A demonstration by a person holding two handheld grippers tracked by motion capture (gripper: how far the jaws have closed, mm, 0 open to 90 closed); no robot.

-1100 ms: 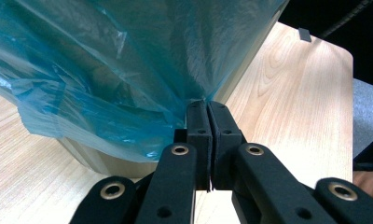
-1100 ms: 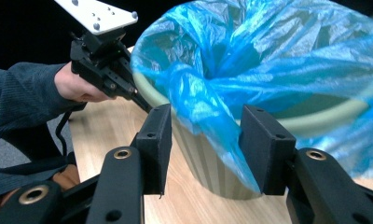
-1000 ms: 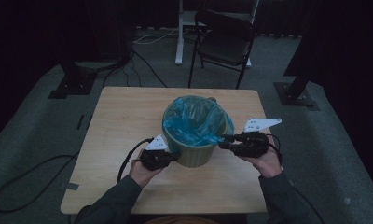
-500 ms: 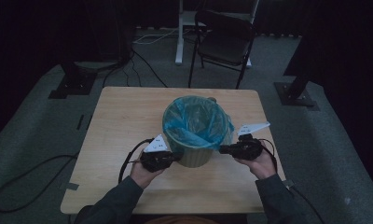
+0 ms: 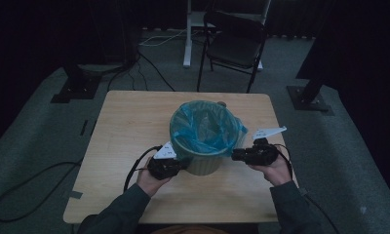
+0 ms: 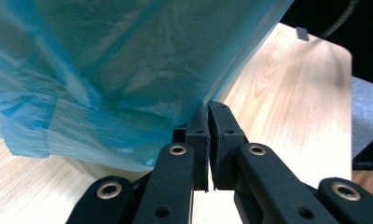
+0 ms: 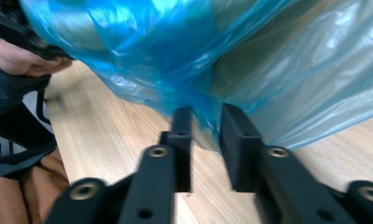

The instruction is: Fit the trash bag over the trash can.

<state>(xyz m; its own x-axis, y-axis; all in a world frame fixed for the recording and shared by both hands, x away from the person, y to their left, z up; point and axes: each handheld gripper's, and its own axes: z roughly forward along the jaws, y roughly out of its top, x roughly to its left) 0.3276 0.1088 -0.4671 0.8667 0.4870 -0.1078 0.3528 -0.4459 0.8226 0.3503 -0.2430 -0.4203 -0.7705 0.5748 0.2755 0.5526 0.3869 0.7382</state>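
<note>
- Two handheld grippers work the blue bag liner (image 5: 205, 127) fitted in a pale green bin (image 5: 203, 163), which stands near the middle of the wooden tabletop (image 5: 125, 126).
- Left of the bin, low against its wall, the left gripper (image 5: 179, 165) meets the liner's hanging skirt; the left gripper view shows its jaws pressed almost together, with the film's lower edge (image 6: 128, 140) running down to them. Whether plastic is actually caught between them cannot be told.
- Right of the bin, the right gripper (image 5: 236, 155) points in at the skirt. In the right gripper view its jaws stand slightly spread, a gathered fold of blue film (image 7: 201, 109) hanging between their tips; the grip does not look closed yet.
- Done so far, by the look of it: the liner sits inside the bin, its mouth is open, and its top is folded over the rim all round.
- Left to do, as a judgement: securing a hold on both sides, then pulling the overhang down snug or lifting the liner free. Which of these is intended cannot be read.
</note>
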